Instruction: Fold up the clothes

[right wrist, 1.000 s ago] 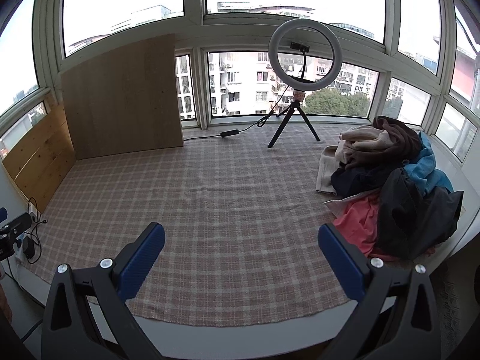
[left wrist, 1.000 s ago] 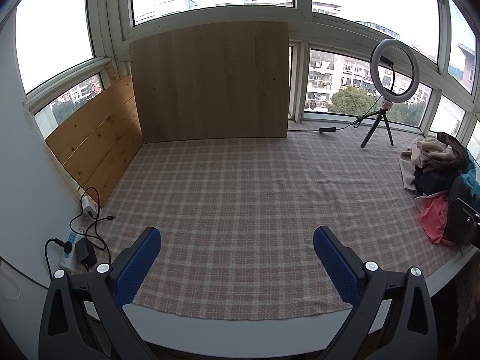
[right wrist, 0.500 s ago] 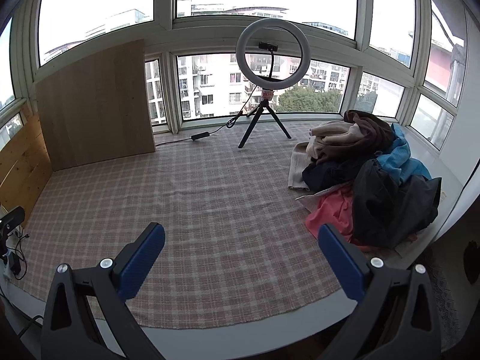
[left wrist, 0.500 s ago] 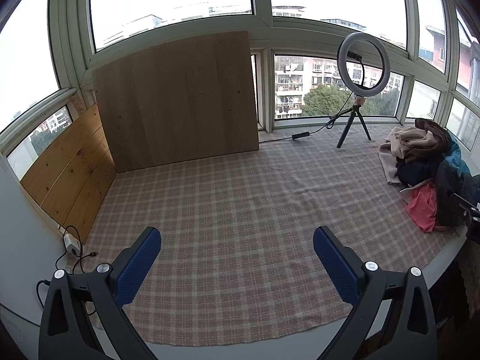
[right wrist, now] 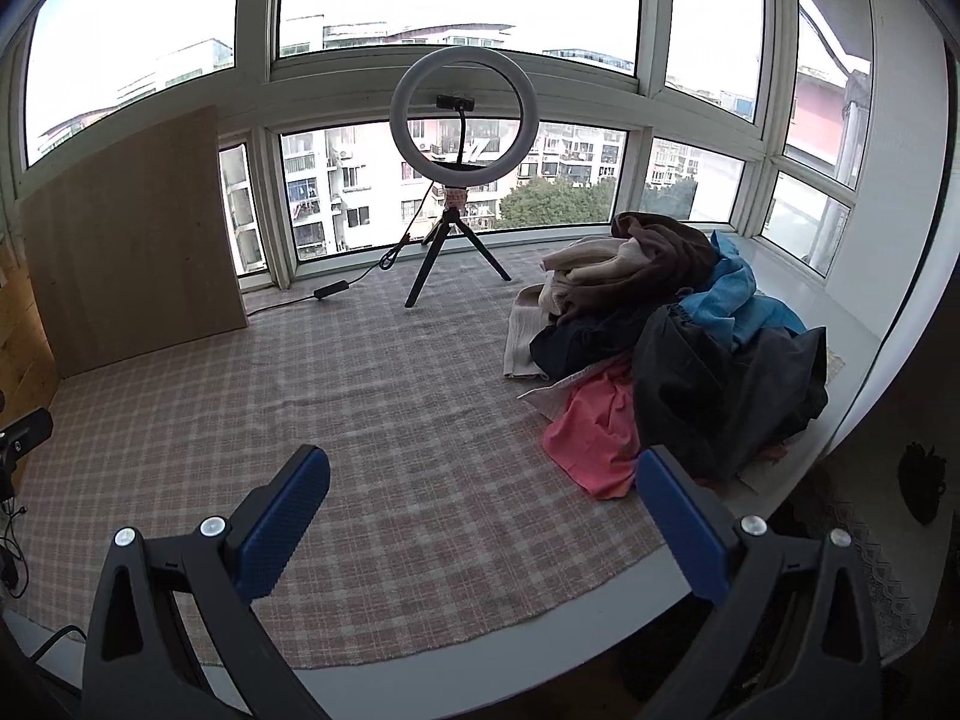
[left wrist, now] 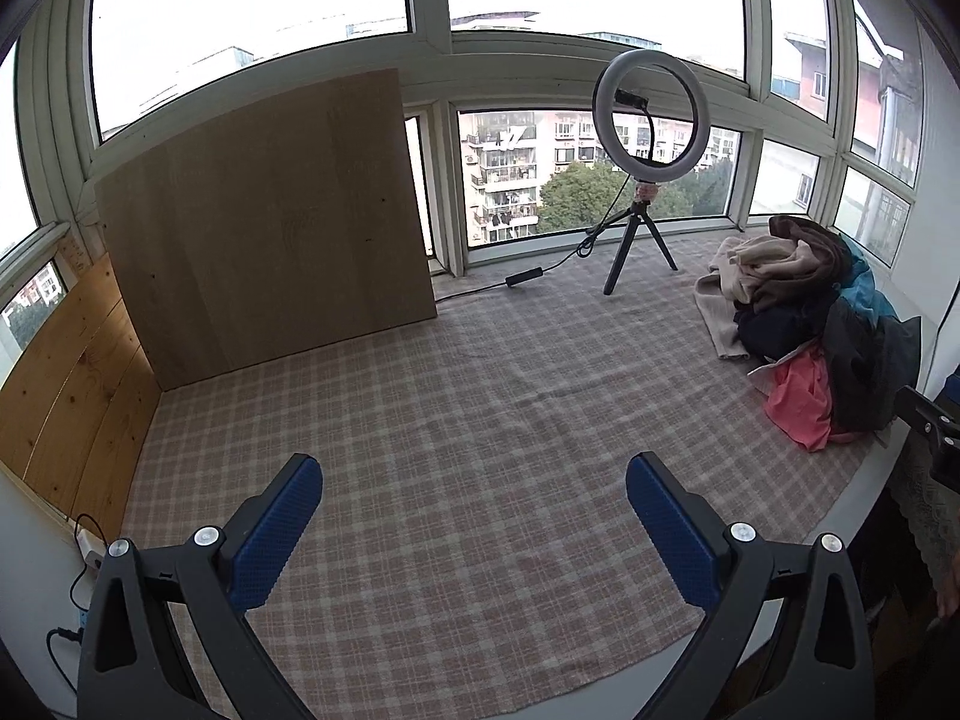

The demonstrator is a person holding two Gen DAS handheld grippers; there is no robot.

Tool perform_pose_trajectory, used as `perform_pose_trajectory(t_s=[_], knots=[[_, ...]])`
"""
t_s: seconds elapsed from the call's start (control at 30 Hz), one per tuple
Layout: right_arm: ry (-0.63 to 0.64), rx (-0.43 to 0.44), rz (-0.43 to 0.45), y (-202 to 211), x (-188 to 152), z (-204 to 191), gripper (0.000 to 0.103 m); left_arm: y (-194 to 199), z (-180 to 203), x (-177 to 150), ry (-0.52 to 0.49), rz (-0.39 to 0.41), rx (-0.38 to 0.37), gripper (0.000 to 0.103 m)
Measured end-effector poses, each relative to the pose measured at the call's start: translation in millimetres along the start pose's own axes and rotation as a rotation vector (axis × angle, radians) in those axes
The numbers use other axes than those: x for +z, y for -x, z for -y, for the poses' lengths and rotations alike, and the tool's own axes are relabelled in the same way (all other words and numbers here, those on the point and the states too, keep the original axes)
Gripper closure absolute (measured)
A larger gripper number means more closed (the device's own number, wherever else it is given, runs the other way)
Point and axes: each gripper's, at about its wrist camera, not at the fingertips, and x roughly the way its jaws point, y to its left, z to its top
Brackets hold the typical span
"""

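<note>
A pile of crumpled clothes (right wrist: 672, 348) lies at the right end of the checked cloth (right wrist: 390, 420), with beige, brown, navy, blue, black and pink pieces; it also shows in the left wrist view (left wrist: 804, 330). My right gripper (right wrist: 477, 489) is open and empty above the cloth's front edge, its right finger close to the pink garment (right wrist: 594, 438). My left gripper (left wrist: 471, 498) is open and empty over the bare cloth (left wrist: 450, 420), far left of the pile.
A ring light on a tripod (right wrist: 459, 180) stands at the back by the windows, its cable (right wrist: 336, 288) trailing left. A wooden board (left wrist: 264, 228) leans at the back left. A power strip with cables (left wrist: 90, 558) lies off the cloth's left edge.
Both views have swung to the right. The clothes pile now sits nearer the middle of the right view and closer to the right gripper. Both grippers stay open.
</note>
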Motion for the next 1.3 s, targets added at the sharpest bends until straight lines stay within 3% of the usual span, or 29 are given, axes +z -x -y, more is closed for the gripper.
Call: perform_pose_trajectory(t_s=[0.33,0.7,0.93,1.3], knots=[[-0.004,-0.030,-0.002,2,-4,14,0.000,-11,16,13,-0.031,-0.011,-0.079,0.001],[-0.025,-0.065,0.009,-6,12,54,0.000,-8,40,39,-0.059,0.051,-0.046,0.001],[-0.022,-0.015,0.028,-30,31,86,0.000,-12,68,67,-0.054,0.084,-0.036,0.001],[-0.077,-0.018,0.062,-82,74,192,0.000,-40,121,119,-0.033,0.140,-0.053,0.001]])
